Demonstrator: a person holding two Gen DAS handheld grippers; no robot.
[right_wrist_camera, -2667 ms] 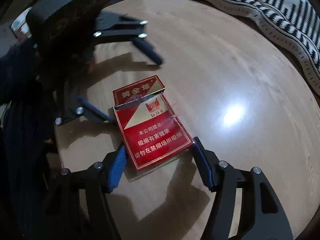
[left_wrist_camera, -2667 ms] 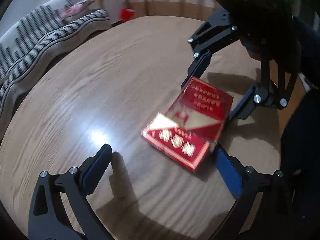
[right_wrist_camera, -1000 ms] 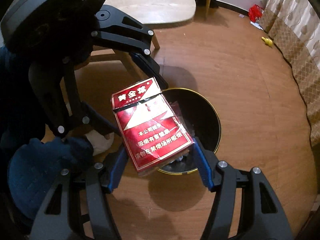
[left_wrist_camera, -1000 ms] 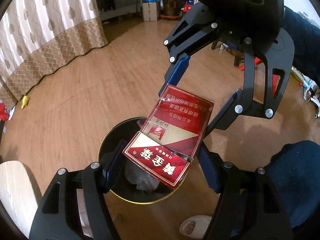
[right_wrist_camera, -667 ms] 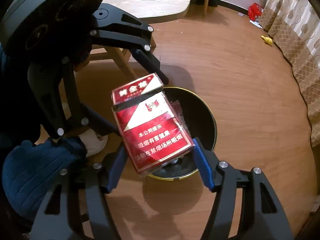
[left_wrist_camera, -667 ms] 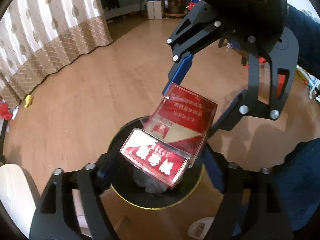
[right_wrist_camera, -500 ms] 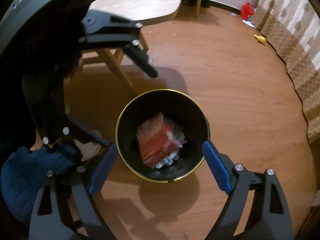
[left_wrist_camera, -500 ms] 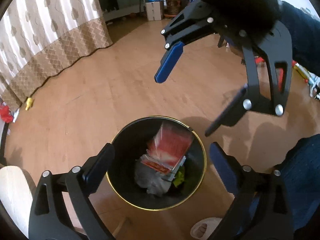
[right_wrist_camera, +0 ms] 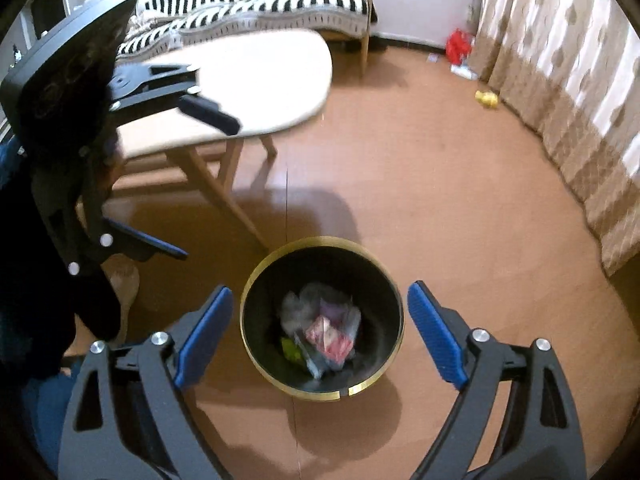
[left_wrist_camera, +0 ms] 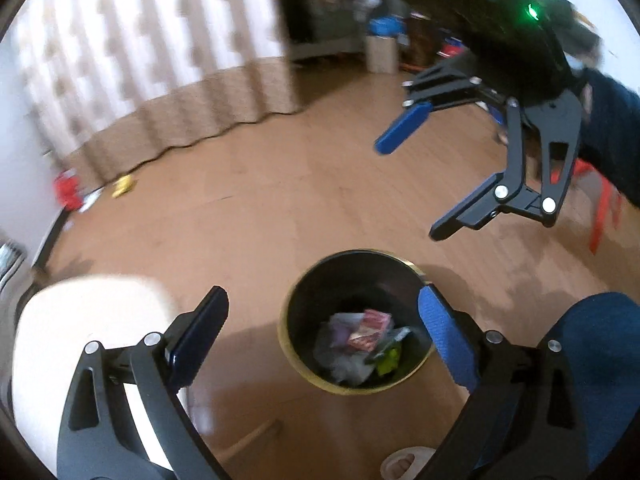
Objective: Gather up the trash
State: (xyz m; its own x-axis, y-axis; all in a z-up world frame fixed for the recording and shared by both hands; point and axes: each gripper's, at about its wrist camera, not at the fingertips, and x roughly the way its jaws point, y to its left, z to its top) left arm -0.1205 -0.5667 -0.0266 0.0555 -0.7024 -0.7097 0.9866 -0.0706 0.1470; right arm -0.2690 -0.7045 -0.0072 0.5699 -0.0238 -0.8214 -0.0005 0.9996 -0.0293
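Observation:
The red cigarette carton (left_wrist_camera: 368,330) lies inside the black, gold-rimmed trash bin (left_wrist_camera: 352,276) on top of crumpled wrappers and a green scrap. My left gripper (left_wrist_camera: 324,332) hangs open above the bin, with nothing between its blue pads. In the right wrist view the same carton (right_wrist_camera: 328,338) shows at the bottom of the bin (right_wrist_camera: 320,242). My right gripper (right_wrist_camera: 320,334) is above it, its jaws opening and empty. Each gripper also shows in the other's view, spread wide: the right gripper (left_wrist_camera: 428,178) and the left gripper (right_wrist_camera: 192,180).
A pale oval table (right_wrist_camera: 260,76) on wooden legs stands just beyond the bin, with a striped sofa (right_wrist_camera: 260,4) behind it. Curtains (right_wrist_camera: 560,80) line the wall. A person's blue-clad leg (left_wrist_camera: 592,360) and a slipper (left_wrist_camera: 404,464) are beside the bin on the wooden floor.
Both grippers held the red carton over the bin, then opened; it fell in. Both have since risen, so the bin looks smaller and farther below.

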